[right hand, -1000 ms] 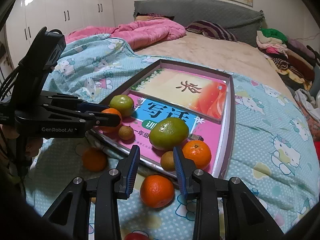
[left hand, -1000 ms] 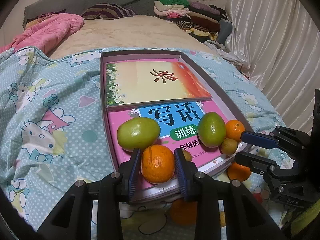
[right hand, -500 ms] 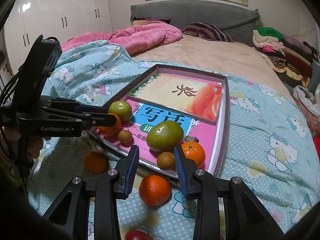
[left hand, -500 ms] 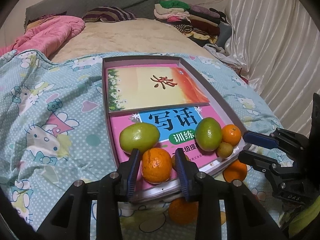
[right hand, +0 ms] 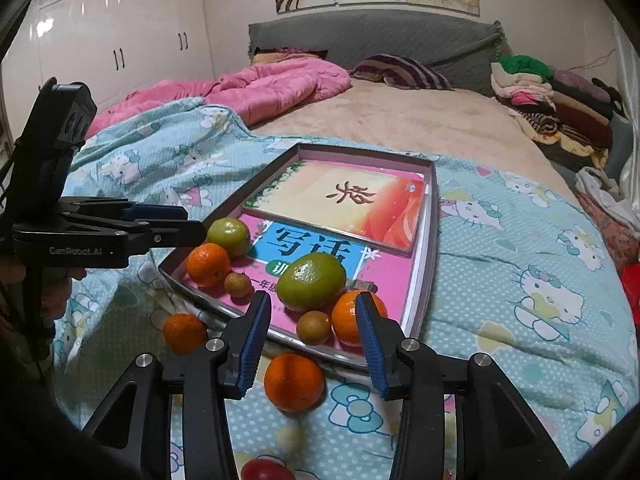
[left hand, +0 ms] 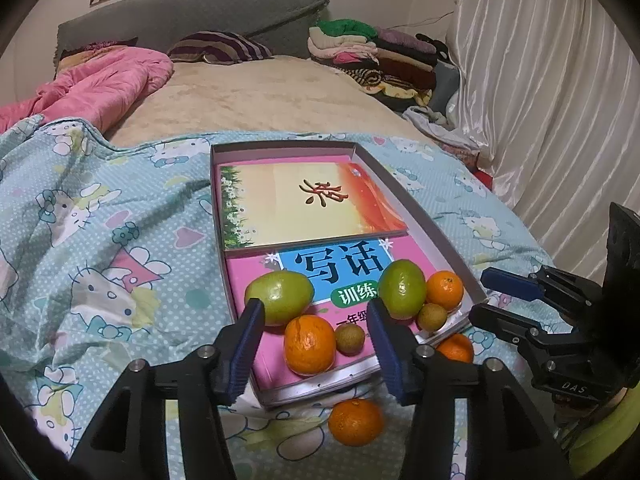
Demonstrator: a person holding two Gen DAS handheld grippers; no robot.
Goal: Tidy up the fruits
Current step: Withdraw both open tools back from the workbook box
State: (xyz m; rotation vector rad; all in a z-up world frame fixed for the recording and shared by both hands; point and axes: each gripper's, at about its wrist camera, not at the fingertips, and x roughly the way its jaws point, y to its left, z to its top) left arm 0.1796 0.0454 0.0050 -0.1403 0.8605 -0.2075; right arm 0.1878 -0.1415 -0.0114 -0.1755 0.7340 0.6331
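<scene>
Your left hand-held gripper [left hand: 316,344] hangs open and empty over the tray's [left hand: 420,216] near edge, an orange [left hand: 309,344] lying on the tray between its fingers. Your right hand-held gripper [right hand: 310,338] is open too, above a loose orange [right hand: 294,381] on the bed's blanket [right hand: 520,272].

Fruit crowds the near end of the tray [left hand: 416,216]; beyond the fruit its book covers [left hand: 304,200] lie unobstructed
</scene>
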